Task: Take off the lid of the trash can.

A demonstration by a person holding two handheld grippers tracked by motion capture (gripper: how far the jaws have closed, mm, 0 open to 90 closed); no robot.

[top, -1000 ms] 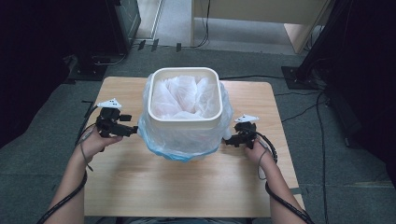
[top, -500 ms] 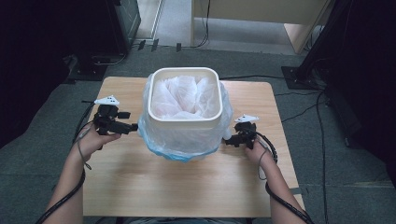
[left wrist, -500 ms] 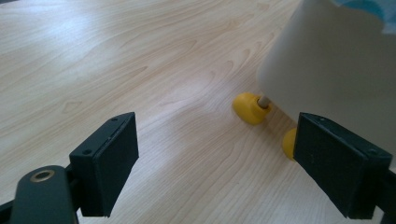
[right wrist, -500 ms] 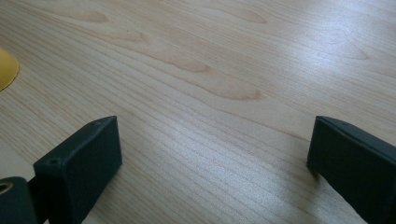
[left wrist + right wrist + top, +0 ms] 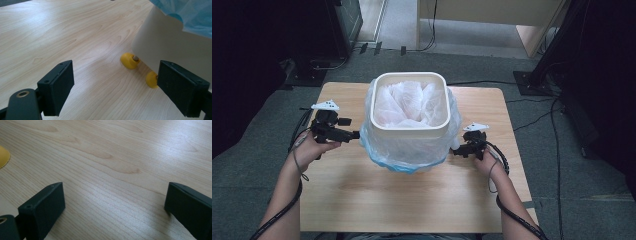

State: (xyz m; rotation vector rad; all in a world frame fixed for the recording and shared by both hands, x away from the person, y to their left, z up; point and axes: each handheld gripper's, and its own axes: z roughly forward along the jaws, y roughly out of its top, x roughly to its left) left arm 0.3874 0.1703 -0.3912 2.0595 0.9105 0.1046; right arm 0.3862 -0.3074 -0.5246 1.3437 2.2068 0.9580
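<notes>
A white square bin [image 5: 409, 131] stands on the middle of the wooden table [image 5: 412, 200]. A translucent bag [image 5: 407, 152] with a blue hem lines it and hangs over its outside. My left gripper [image 5: 356, 134] is open beside the bin's left side, level with the draped bag. In the left gripper view the open gripper [image 5: 117, 72] faces the bin's wall [image 5: 170, 42], two yellow wheels [image 5: 129, 60] under it and the blue bag hem [image 5: 190, 15]. My right gripper [image 5: 456, 150] is open at the bag's right side. Its view has the gripper [image 5: 116, 192] over bare wood, with a yellow wheel [image 5: 3, 156] at the left edge.
The table's front half lies bare between my forearms. Cables trail from both grippers over the table's side edges. Grey floor, a dark stand [image 5: 532, 82] and pale furniture [image 5: 492, 20] lie beyond the far edge.
My left gripper has shifted slightly to the left. The right gripper and the bin have stayed in place.
</notes>
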